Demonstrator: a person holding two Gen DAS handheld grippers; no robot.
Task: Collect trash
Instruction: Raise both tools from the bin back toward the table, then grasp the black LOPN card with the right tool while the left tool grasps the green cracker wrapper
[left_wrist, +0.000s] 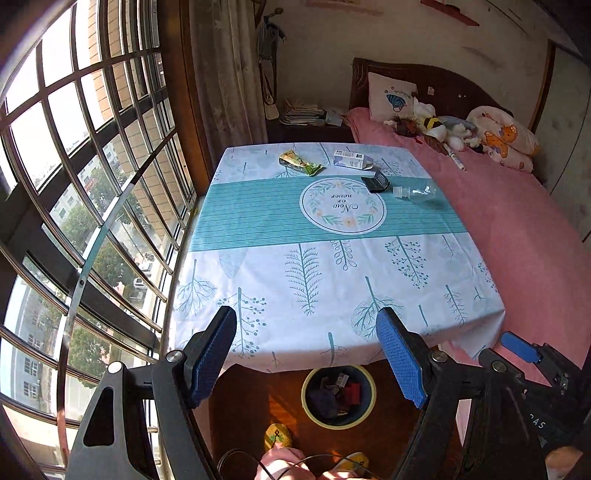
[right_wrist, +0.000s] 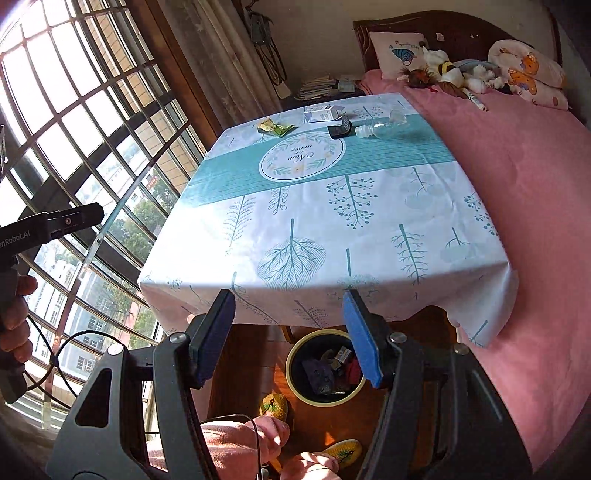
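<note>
Both grippers hang at the near edge of the table (left_wrist: 332, 280), above the floor, and neither touches anything. The left gripper (left_wrist: 306, 354) stands wide open with nothing between its pads. The right gripper (right_wrist: 290, 338) is likewise spread wide and empty.

Four pieces of trash lie in a loose row along the far edge of the table, well apart from both grippers: a green wrapper (left_wrist: 300, 162) toward the far left corner, a small box (left_wrist: 352, 159) just right of it, a black item (left_wrist: 375, 181) nearer the middle stripe, and a clear bottle (left_wrist: 415, 192) on its side toward the right edge, cap pointing left. The box and the black item sit close together; whether they touch cannot be told.

The bin (left_wrist: 338, 396) stands on the floor under the near edge, already holding some scraps.

Assessment: collection from the table has not begun. The reach is long, so each gripper should take the piece on its own side, wrapper for the left, bottle for the right. The bottle may roll; close across its body, not its neck. The wrapper is flat and wants a low, angled pinch.
</note>
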